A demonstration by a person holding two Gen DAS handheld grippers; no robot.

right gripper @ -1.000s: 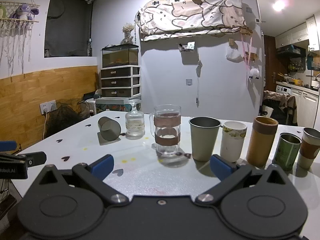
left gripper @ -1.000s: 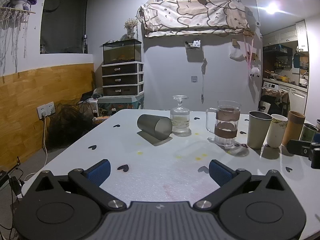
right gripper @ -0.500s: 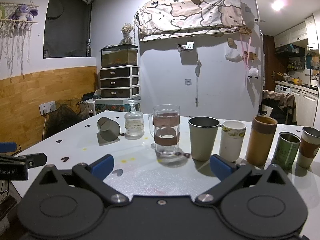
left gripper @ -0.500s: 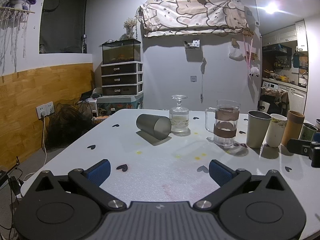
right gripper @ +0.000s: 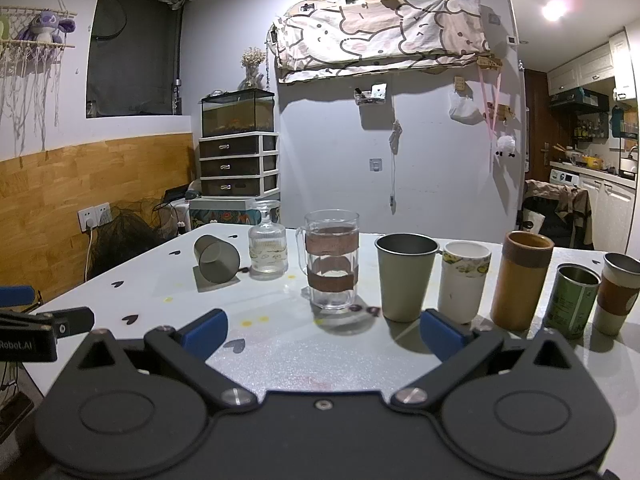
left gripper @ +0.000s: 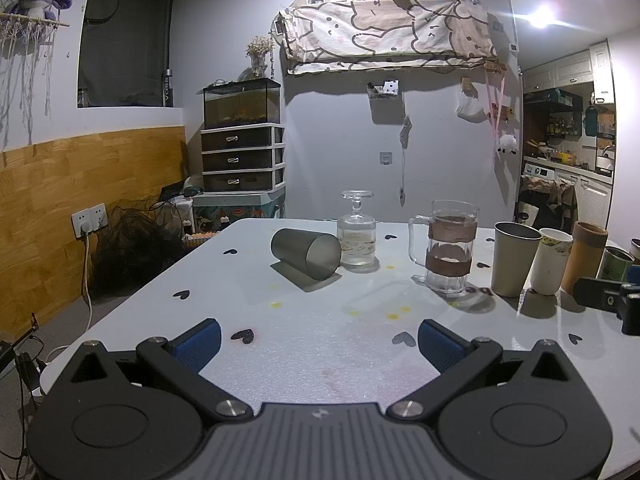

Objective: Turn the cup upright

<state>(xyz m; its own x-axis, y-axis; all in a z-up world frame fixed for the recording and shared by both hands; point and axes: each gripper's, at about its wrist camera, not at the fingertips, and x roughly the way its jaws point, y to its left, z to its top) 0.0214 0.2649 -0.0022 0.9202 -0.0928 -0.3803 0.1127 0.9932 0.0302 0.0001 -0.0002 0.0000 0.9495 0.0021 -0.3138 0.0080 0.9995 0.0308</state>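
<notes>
A grey translucent cup lies on its side on the white table, mouth towards me and to the right. It also shows small at the left in the right wrist view. My left gripper is open and empty, some way in front of the cup. My right gripper is open and empty, facing the row of upright cups. Each gripper shows at the edge of the other's view.
Beside the lying cup stands an upside-down stemmed glass. To its right stand a glass mug with brown bands, a grey-green tumbler, a white cup, a tall brown cup and two more cups.
The left wrist view has shifted very slightly; the cup and other items have not moved. Both grippers stay open.
</notes>
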